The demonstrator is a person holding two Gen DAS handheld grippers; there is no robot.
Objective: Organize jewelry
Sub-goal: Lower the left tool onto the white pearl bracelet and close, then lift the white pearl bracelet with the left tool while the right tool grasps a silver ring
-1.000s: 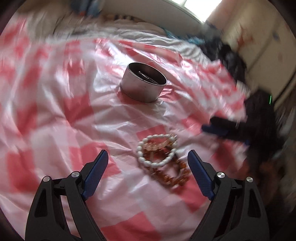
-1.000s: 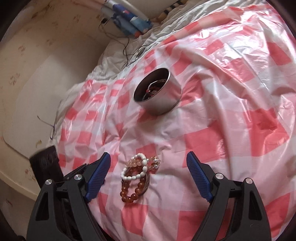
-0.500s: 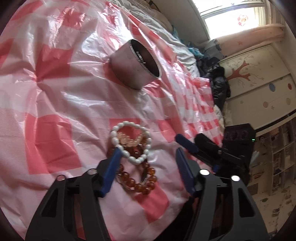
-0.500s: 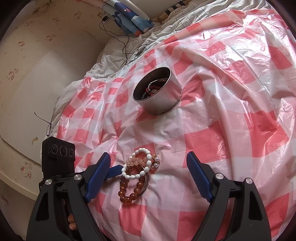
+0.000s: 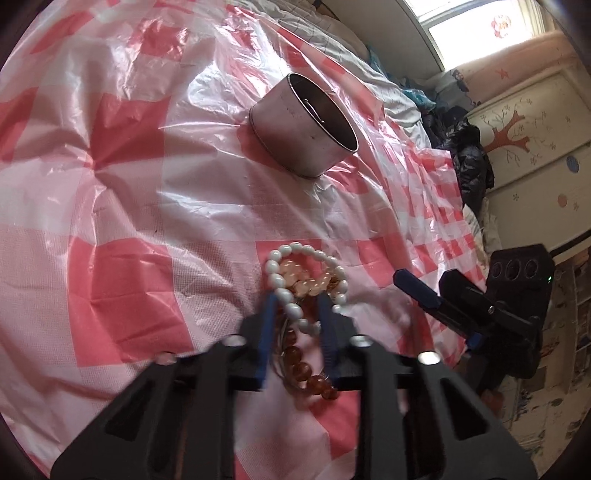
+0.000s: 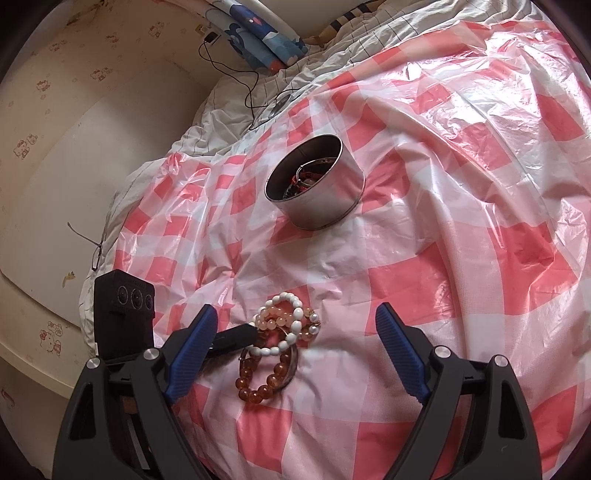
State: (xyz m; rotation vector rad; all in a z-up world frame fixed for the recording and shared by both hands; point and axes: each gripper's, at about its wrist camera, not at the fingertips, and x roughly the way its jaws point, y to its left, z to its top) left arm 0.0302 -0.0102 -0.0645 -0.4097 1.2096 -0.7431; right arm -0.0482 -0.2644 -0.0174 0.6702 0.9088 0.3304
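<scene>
Three bead bracelets lie tangled on the red-and-white checked plastic sheet [image 6: 443, 295]: a white bracelet [image 5: 306, 251], a pale peach one [image 5: 303, 280] and an amber one [image 5: 306, 373]. My left gripper [image 5: 295, 310] is down on the pile, its jaws closing, with the white bracelet's near strand pinched between the blue pads. In the right wrist view its black tip [image 6: 240, 334] touches the pile from the left. My right gripper [image 6: 295, 314] hovers open over the white bracelet [image 6: 291, 332] and the amber bracelet [image 6: 258, 391]. Beyond stands a round metal tin [image 6: 325, 206] holding jewelry.
The sheet covers a rumpled bed. A black cable [image 6: 255, 92] and a blue patterned pillow [image 6: 258, 33] lie at the far edge by the wall. Dark clothes [image 5: 465, 155] are piled beside a painted wardrobe [image 5: 528, 140].
My left gripper sank and moved forward onto the bracelets, rolling a little. Its jaws went from wide apart to narrow around the white beads. The right gripper held still.
</scene>
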